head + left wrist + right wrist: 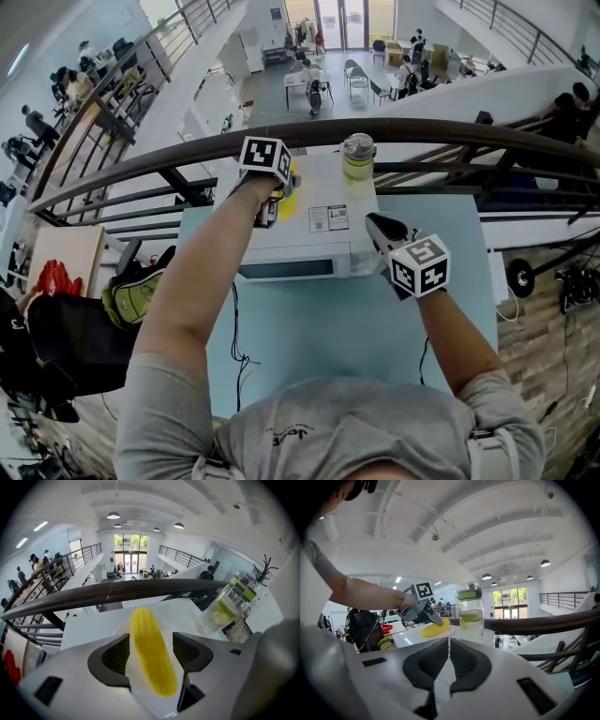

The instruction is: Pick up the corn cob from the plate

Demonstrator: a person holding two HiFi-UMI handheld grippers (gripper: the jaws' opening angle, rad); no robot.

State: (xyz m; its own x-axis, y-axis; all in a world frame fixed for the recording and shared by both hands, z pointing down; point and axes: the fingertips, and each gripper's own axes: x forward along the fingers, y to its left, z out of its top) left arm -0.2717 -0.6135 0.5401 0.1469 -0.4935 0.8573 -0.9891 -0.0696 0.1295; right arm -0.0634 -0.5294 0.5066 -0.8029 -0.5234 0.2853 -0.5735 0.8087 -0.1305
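Note:
The yellow corn cob (152,653) lies on a white plate (132,674) on top of a white box (323,246). My left gripper (153,651) is open and points down over the plate. The cob runs lengthwise between its two pads, with a gap on each side. In the head view the left gripper (281,187) sits at the cob (290,181). My right gripper (375,223) hovers to the right, near the box's front right corner, with its jaws shut and nothing in them. The right gripper view shows the cob (433,630), the plate (443,633) and the left gripper (423,613) from the side.
A clear jar with a green lid (358,155) holding pale liquid stands on the box to the right of the plate, also seen as the jar (470,611). The box rests on a light blue table (309,328). A dark curved railing (422,131) runs just behind.

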